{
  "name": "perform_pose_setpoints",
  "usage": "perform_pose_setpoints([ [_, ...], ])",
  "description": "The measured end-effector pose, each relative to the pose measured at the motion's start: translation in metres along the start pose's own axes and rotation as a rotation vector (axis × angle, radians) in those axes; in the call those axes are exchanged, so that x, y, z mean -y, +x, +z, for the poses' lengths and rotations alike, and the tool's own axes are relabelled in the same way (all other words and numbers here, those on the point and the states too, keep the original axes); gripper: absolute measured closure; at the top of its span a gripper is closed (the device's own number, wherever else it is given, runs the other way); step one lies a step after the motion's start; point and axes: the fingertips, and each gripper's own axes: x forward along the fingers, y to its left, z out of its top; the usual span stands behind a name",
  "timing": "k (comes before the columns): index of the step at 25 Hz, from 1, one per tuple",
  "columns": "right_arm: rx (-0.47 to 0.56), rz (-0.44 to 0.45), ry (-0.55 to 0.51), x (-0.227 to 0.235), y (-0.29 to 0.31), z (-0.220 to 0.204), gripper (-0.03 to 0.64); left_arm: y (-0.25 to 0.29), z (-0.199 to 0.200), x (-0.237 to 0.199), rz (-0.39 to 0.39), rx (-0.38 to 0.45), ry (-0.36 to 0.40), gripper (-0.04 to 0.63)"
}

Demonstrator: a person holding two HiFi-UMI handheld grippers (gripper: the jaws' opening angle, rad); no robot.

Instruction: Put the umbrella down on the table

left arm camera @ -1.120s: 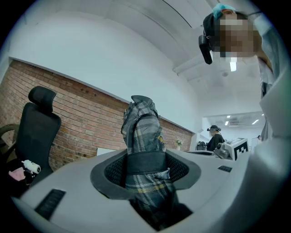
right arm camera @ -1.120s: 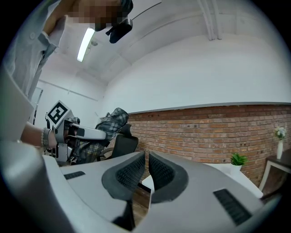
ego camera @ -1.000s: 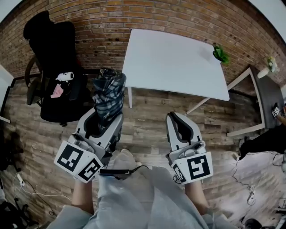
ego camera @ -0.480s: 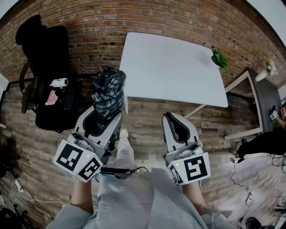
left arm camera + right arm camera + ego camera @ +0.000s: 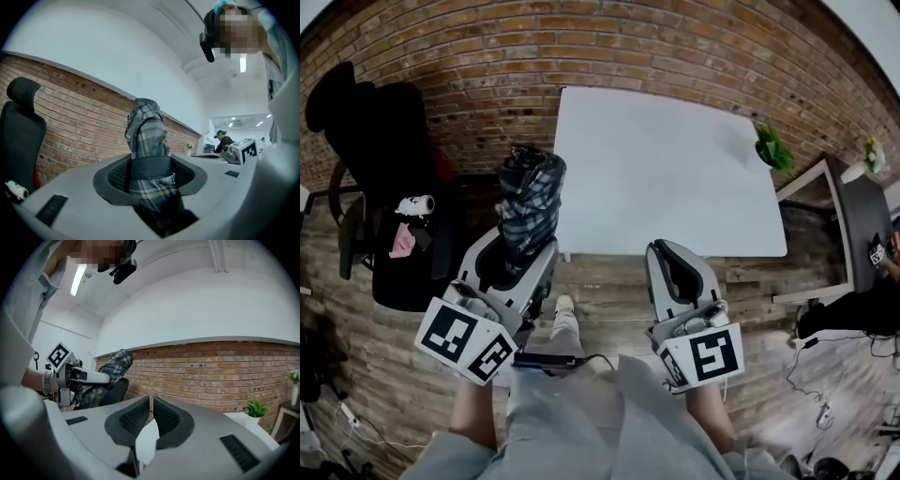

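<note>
Nearer the table [image 5: 666, 169] now: left tool [image 5: 514, 255] clamps the umbrella [image 5: 530, 199]; right tool [image 5: 675, 267] closed.

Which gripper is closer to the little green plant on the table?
Right. The right gripper is below and left of the plant; the left gripper, gripping the umbrella, is farther left.

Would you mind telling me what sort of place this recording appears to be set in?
Most likely an office or studio workspace: a white table stands against a bare brick wall, with a black office chair beside it.
</note>
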Motion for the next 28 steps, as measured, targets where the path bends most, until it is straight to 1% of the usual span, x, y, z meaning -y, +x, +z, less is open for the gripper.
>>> perform_pose_setpoints([
  [8, -0.015, -0.025, 0.000, 0.033, 0.102, 0.010, 0.560, 0.072, 0.017, -0.080, -0.026, -0.028, -0.009, 0.370],
  [15, -0.032, -0.040, -0.001, 0.042, 0.171, 0.011, 0.560, 0.110, 0.027, -0.137, -0.050, -0.045, -0.019, 0.370],
  [19, -0.032, -0.052, -0.007, 0.045, 0.193, 0.014, 0.560, 0.124, 0.028, -0.153, -0.062, -0.055, -0.025, 0.370],
  [21, -0.050, -0.052, -0.015, 0.047, 0.198, 0.013, 0.560, 0.130, 0.028, -0.156, -0.067, -0.061, -0.031, 0.370],
  [25, -0.074, -0.050, -0.019, 0.052, 0.204, 0.011, 0.560, 0.137, 0.026, -0.162, -0.061, -0.067, -0.056, 0.370],
  [28, -0.090, -0.054, -0.013, 0.060, 0.208, 0.007, 0.560, 0.147, 0.025, -0.167, -0.054, -0.076, -0.061, 0.370],
])
